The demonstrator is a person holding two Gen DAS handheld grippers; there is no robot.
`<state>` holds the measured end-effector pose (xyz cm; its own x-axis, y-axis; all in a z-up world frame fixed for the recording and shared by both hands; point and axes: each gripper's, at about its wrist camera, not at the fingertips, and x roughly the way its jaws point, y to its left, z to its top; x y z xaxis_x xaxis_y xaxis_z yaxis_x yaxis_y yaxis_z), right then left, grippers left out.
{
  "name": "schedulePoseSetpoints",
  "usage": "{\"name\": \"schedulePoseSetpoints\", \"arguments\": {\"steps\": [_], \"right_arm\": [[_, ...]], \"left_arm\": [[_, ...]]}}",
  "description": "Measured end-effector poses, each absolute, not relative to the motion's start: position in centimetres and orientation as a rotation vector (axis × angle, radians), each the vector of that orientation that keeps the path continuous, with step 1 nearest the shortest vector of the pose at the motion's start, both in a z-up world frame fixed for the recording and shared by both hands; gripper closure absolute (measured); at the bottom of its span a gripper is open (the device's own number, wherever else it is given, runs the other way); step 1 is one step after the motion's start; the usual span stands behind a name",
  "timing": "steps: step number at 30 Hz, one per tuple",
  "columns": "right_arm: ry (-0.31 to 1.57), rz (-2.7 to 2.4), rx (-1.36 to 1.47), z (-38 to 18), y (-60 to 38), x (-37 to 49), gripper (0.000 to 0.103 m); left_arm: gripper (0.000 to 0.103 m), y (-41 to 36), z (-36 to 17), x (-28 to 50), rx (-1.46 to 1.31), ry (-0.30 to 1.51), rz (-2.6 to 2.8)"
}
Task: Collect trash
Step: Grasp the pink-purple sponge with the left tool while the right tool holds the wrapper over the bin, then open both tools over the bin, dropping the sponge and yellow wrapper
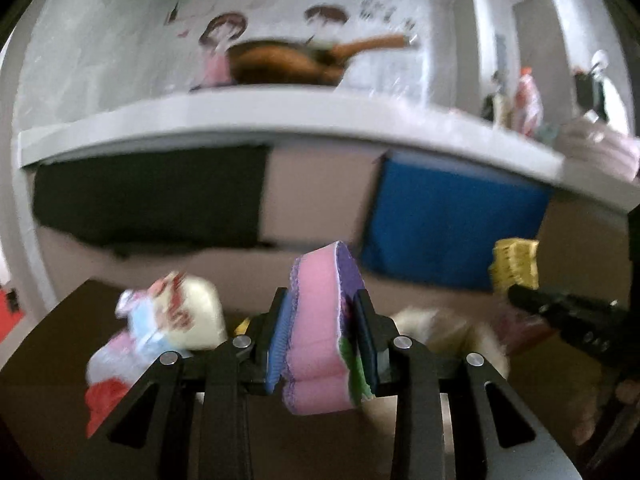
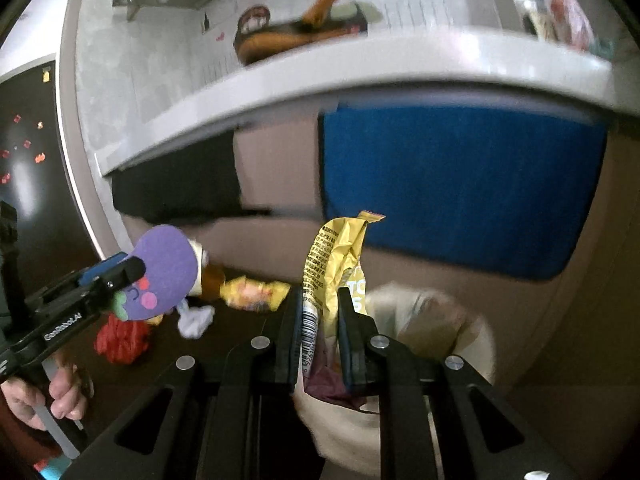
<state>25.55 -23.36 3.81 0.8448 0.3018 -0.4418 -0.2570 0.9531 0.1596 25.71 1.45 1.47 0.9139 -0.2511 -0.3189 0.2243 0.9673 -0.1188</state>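
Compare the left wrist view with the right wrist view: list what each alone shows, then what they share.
Left wrist view only: the pink foam side of the sponge in the left gripper, and a cream snack bag.

Right wrist view only: the barcode on the yellow wrapper in the right gripper, a white crumpled tissue, and the person's hand.

Both: red crumpled trash, the pan, the blue panel.

2 grippers: left gripper [image 1: 320,332], right gripper [image 2: 320,328]; 1 pink-purple sponge [image 1: 320,336] in left jaws; 1 yellow wrapper [image 2: 336,264] in right jaws; 1 cream bin [image 2: 432,320] just right of the wrapper; on the desk [image 2: 224,356] left of the bin: 1 red crumpled bag [image 2: 120,340], 1 white paper wad [image 2: 196,320], 1 yellow snack pack [image 2: 252,294]; 1 cream-white packet [image 1: 188,316]; 1 pan [image 1: 288,62] on shelf above.
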Motion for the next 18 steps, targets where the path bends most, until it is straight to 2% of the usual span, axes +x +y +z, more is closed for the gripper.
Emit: {"name": "schedulePoseSetpoints", "arguments": {"steps": [9, 18], "right_arm": [[0.406, 0.213, 0.075, 7.2, -28.0, 24.6, 0.088], [0.453, 0.198, 0.098, 4.7, -30.0, 25.7, 0.088]], "left_arm": [[0.071, -5.2, 3.6, 26.2, -0.082, 0.281, -0.355], [0.071, -9.0, 1.0, 27.9, -0.047, 0.356, -0.370]]}}
